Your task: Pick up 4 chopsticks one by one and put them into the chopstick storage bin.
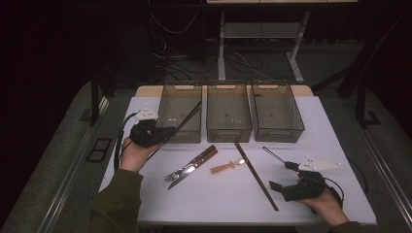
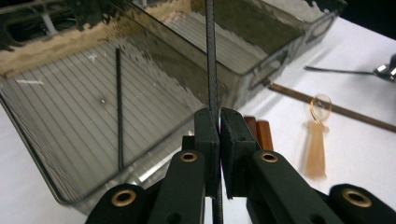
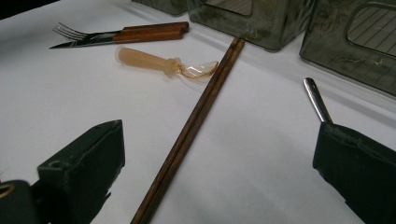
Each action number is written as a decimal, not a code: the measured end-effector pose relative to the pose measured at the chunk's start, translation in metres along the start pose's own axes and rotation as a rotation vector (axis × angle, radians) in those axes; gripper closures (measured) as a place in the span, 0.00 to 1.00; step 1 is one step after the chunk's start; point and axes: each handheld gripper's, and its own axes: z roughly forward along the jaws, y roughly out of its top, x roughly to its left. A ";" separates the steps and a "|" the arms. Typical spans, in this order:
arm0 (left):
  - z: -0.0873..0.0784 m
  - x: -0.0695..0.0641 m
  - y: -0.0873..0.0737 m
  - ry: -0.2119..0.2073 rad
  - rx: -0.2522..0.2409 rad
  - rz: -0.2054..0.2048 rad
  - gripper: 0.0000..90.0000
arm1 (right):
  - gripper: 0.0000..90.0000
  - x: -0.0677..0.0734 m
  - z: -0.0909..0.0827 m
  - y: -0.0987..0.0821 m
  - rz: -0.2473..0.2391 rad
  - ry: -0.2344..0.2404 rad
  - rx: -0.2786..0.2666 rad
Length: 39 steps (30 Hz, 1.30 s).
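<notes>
one dark chopstick (image 2: pixel 211 56) clamped in the left gripper (image 2: pixel 219 126) over the left bin (image 1: pixel 167 104) at the table's far edge; next, judged: lower, release; right gripper (image 3: pixel 219 154) gapes empty.

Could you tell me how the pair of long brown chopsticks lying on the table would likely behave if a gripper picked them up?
The chopsticks look straight and wooden, so probably stiff and light. They are two separate sticks lying side by side, so one may slip free unless both are pinched. Gripped near one end, their length would likely make them swing or tilt.

High view overlooks table (image 1: pixel 218 194) (gripper views close).
</notes>
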 end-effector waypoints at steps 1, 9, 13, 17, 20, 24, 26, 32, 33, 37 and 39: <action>0.001 0.001 0.003 0.001 -0.005 -0.003 0.95 | 0.03 0.000 0.000 0.000 0.001 0.001 0.003; 0.010 0.010 0.023 0.020 -0.029 -0.020 0.95 | 0.03 -0.001 0.000 0.000 0.019 0.006 -0.008; 0.016 0.014 0.032 0.030 -0.033 -0.028 0.95 | 0.03 0.000 -0.001 0.000 0.022 0.011 -0.017; 0.025 0.020 0.041 0.041 -0.040 -0.043 0.95 | 0.03 0.000 0.000 0.000 0.020 0.016 -0.015; 0.030 0.024 0.049 0.051 -0.046 -0.049 0.95 | 0.03 0.000 -0.001 0.000 0.024 0.019 -0.017; 0.036 0.031 0.059 0.070 -0.064 -0.060 0.95 | 0.03 -0.001 -0.001 0.000 0.025 0.019 -0.017; 0.040 0.034 0.063 0.080 -0.068 -0.067 0.95 | 0.03 0.000 -0.001 0.001 0.027 0.020 -0.019; 0.055 0.045 0.067 0.118 -0.064 -0.087 0.95 | 0.03 0.000 -0.001 0.001 0.023 0.021 -0.020; 0.057 0.047 0.067 0.128 -0.061 -0.087 0.95 | 0.03 0.000 -0.001 0.001 0.020 0.020 -0.022; 0.067 0.056 0.063 0.166 -0.066 -0.094 0.95 | 0.03 0.000 -0.002 0.000 0.023 0.022 -0.031; 0.072 0.061 0.061 0.182 -0.058 -0.095 0.95 | 0.03 0.000 -0.002 0.000 0.026 0.026 -0.031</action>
